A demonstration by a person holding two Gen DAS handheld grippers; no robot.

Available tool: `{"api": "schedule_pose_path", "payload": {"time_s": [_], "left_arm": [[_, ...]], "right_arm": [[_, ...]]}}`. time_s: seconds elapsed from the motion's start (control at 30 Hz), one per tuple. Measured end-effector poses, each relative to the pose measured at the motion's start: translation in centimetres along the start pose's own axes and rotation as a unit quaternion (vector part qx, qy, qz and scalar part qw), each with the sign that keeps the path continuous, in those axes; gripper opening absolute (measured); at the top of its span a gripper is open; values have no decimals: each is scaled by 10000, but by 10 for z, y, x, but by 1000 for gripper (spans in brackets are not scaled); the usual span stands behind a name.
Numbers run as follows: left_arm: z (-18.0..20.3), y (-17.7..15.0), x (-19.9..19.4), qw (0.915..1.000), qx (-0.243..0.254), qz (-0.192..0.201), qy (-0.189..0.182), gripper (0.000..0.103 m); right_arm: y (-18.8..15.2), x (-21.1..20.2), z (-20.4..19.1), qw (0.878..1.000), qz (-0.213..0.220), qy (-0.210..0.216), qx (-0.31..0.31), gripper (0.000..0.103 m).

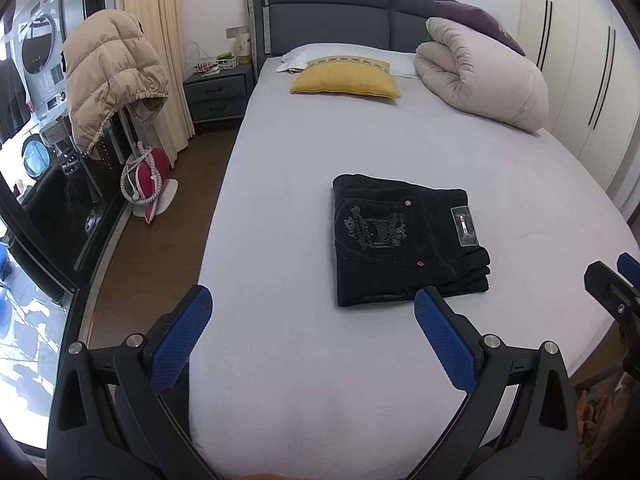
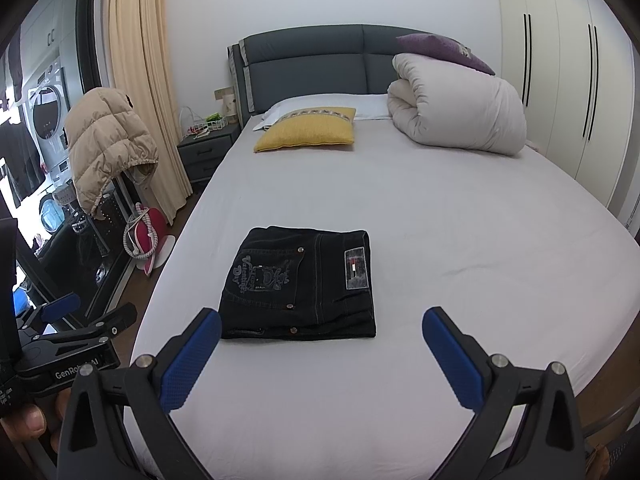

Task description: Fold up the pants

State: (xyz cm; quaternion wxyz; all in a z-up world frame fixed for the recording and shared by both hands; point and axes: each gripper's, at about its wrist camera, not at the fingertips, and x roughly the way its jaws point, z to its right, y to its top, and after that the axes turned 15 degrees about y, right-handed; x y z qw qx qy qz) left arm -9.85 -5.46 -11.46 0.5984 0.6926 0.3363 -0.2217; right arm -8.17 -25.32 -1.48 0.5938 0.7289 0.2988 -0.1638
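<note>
Black jeans lie folded on the bed, both claws empty

The black jeans sit as a compact stack on the grey bedsheet, just ahead of the left claw and right claw, both spread wide and holding nothing. Folding looks done; likely risk: a claw tip brushing the near edge could drag the top layer askew, since the stacked denim hems sit loose.

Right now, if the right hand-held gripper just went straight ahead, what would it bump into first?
Probably the folded black pants lying on the bed sheet. The right hand-held gripper is open and empty, the pants just ahead and slightly left of its centre line; depth is hard to judge.
</note>
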Motion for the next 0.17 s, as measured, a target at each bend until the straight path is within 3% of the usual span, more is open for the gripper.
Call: {"api": "schedule_pose_path", "payload": {"time_s": [0.17], "left_arm": [[1, -2, -3, 10000, 17, 78, 18, 103]], "right_arm": [[-3, 2, 1, 10000, -18, 7, 9, 103]]}}
